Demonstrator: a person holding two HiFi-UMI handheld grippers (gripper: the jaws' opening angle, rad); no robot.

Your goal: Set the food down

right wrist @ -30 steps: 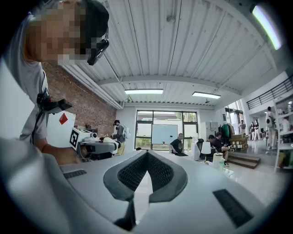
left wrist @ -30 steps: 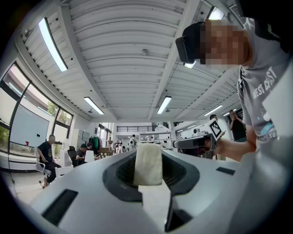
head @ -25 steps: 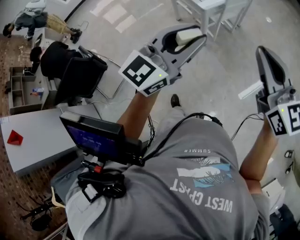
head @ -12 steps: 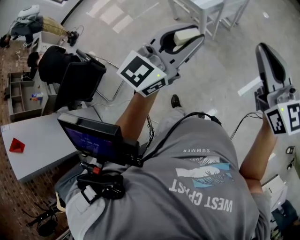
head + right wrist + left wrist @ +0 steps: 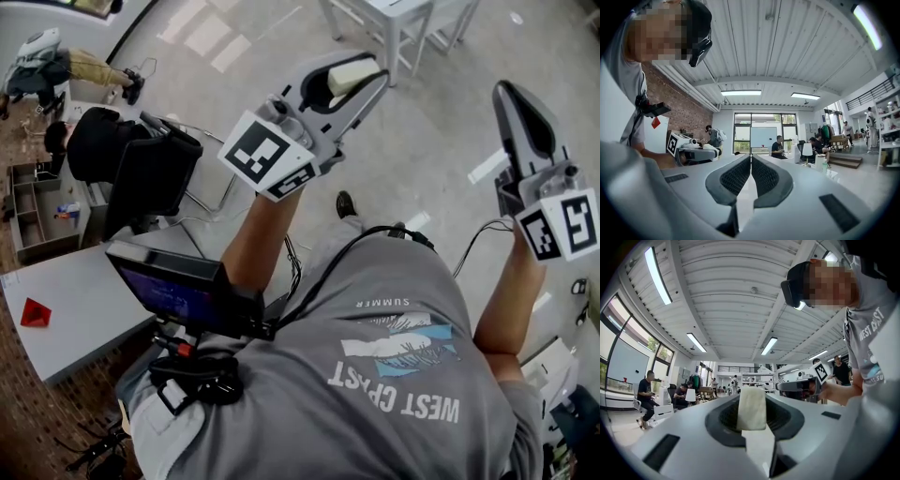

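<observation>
Closest to you, a dark screen (image 5: 178,291) rides on a rig at your chest, against your grey printed shirt (image 5: 403,375), just under your raised left forearm. Above it, your left gripper (image 5: 367,77) is lifted in the air with its jaws clamped on the food (image 5: 752,408), a pale cream block that stands upright between the pads and is clear of any surface. Your right gripper (image 5: 751,164) is up too, well apart from the left, jaws pressed together with nothing between them. Below your left arm sits a grey desk (image 5: 84,281), with a small red folded shape (image 5: 35,311) near its left edge. Beyond the desk's far edge stand a black chair (image 5: 150,173) and an open shelf unit (image 5: 33,202). Your dark shoe (image 5: 345,203) shows on the pale concrete floor (image 5: 431,141), and a white table (image 5: 394,14) stands farther off. The gripper views take in a large office: a ribbed white ceiling (image 5: 717,296) with strip lights, a brick wall (image 5: 684,112), tall windows, a whiteboard (image 5: 763,137) and seated people (image 5: 777,147).
</observation>
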